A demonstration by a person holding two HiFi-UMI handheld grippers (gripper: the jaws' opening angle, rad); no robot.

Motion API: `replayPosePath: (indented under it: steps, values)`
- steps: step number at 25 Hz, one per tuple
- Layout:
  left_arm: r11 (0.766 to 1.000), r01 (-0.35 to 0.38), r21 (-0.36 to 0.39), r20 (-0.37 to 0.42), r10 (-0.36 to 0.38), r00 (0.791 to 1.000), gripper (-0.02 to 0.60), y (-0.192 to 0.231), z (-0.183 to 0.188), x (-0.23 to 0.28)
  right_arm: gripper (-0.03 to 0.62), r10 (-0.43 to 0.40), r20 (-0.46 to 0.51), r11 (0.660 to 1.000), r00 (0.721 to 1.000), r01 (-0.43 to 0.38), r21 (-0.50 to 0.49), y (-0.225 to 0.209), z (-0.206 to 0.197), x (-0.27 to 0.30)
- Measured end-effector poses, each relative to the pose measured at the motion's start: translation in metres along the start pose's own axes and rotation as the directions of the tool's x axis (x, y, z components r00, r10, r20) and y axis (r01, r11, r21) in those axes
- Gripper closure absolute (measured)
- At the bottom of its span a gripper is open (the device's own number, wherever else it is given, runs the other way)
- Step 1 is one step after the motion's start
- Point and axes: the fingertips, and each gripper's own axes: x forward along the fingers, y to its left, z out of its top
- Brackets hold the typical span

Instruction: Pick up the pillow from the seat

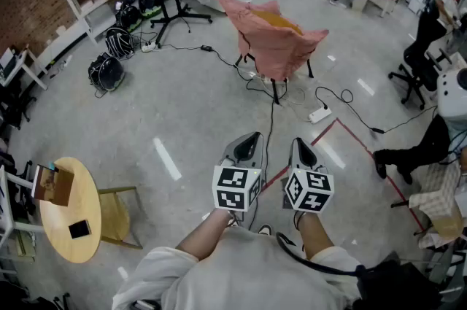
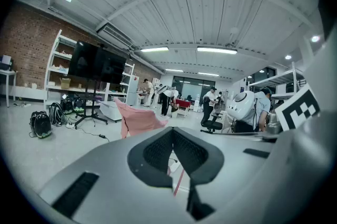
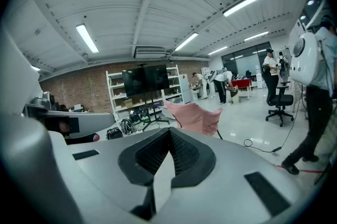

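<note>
A pink fabric chair (image 1: 271,39) stands on the grey floor well ahead of me, and a yellow pillow (image 1: 274,20) lies in its seat. The chair also shows small in the left gripper view (image 2: 138,118) and in the right gripper view (image 3: 195,116); the pillow is not visible in either. My left gripper (image 1: 249,140) and right gripper (image 1: 299,146) are held side by side, pointing toward the chair from some distance. Both are shut with nothing between their jaws.
Cables and a power strip (image 1: 319,114) lie on the floor between me and the chair, beside red floor tape (image 1: 359,152). A round wooden table (image 1: 67,212) stands at my left. A TV stand (image 1: 171,6), shelves, bags (image 1: 107,71), office chairs and several people lie further off.
</note>
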Motion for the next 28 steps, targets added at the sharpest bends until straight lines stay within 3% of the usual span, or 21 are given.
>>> replayPosePath:
  steps: [11, 16, 28]
  values:
    - [1.0, 0.007, 0.004, -0.004, -0.007, 1.0, 0.574, 0.016, -0.002, 0.005, 0.566, -0.003, -0.015, 1.0, 1.0, 0.003, -0.005, 0.009, -0.007, 0.012]
    - [1.0, 0.009, -0.004, -0.01, -0.009, 1.0, 0.574, 0.034, -0.001, 0.007, 0.565, 0.002, -0.011, 0.999, 1.0, -0.002, 0.038, 0.015, -0.006, 0.023]
    - [0.999, 0.039, -0.015, -0.034, -0.039, 0.999, 0.574, 0.089, 0.002, 0.014, 0.565, -0.079, -0.026, 0.994, 0.997, 0.081, 0.069, 0.038, -0.011, 0.056]
